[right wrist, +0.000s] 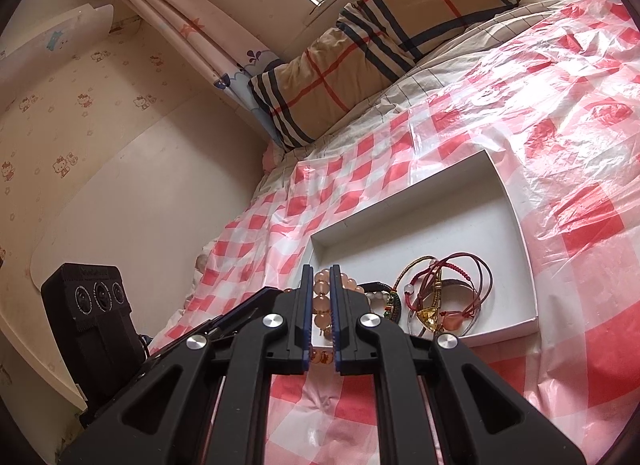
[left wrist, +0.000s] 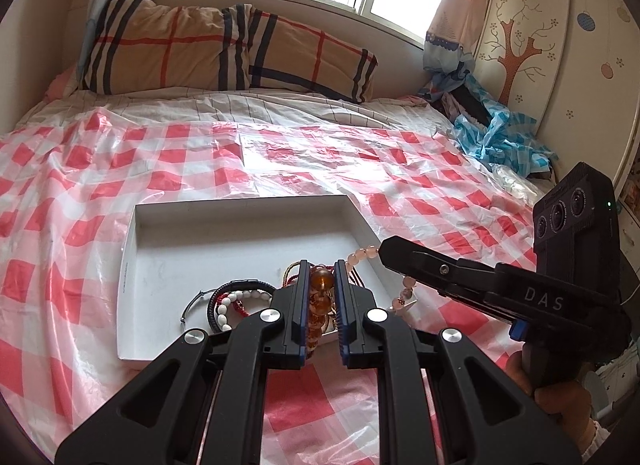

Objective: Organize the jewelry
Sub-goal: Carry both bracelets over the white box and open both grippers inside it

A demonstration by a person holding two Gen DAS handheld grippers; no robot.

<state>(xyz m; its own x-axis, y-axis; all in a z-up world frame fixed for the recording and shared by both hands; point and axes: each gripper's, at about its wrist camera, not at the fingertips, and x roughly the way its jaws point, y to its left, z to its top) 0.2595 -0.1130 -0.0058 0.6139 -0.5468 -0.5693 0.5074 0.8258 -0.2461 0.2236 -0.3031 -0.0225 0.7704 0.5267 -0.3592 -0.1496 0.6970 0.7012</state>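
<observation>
The amber bead bracelet is between the pads of the left gripper, which is closed on it, above the near right part of the white box. The pink bead bracelet is clamped in the same way by the right gripper, at the near right edge of the box; in the left wrist view its beads hang out from both sides of that claw.

Inside the box, near its front wall, lie a white bead bracelet, a dark cord bracelet and red string bracelets with a gold charm.

I judge the step is to put both bracelets down in the box. It is better to carry them to the free far floor of the box, low and slow, one after the other, so the strands do not tangle with the pile. The checked plastic sheet under the box is slippery, so do not push the box wall.
</observation>
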